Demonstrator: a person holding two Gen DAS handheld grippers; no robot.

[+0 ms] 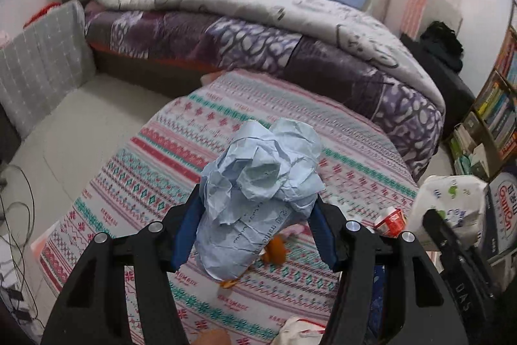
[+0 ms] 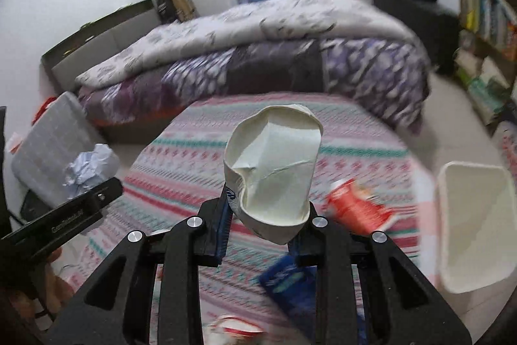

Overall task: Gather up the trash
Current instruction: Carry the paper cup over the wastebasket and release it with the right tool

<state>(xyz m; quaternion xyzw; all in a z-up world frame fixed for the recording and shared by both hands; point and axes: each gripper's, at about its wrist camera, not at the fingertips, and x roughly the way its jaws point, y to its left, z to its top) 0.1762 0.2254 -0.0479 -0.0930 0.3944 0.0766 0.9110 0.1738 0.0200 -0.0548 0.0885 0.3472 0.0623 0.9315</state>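
My left gripper (image 1: 257, 209) is shut on a crumpled light-blue paper ball (image 1: 258, 183) and holds it above the patterned table cloth (image 1: 194, 151). My right gripper (image 2: 268, 212) is shut on a squashed white paper cup (image 2: 274, 170), also held above the cloth. The paper ball in the left gripper shows at the left of the right wrist view (image 2: 87, 167). A crushed red cup (image 2: 352, 206) lies on the cloth to the right; it also shows in the left wrist view (image 1: 391, 220). A white bin (image 2: 475, 225) stands on the floor at the right.
A dark blue wrapper (image 2: 287, 280) and orange peel (image 1: 274, 251) lie on the cloth near me. Another red-and-white scrap (image 2: 232, 325) lies at the near edge. A bed with a purple quilt (image 1: 258, 37) is behind the table. Bookshelves (image 1: 497, 105) stand at the right.
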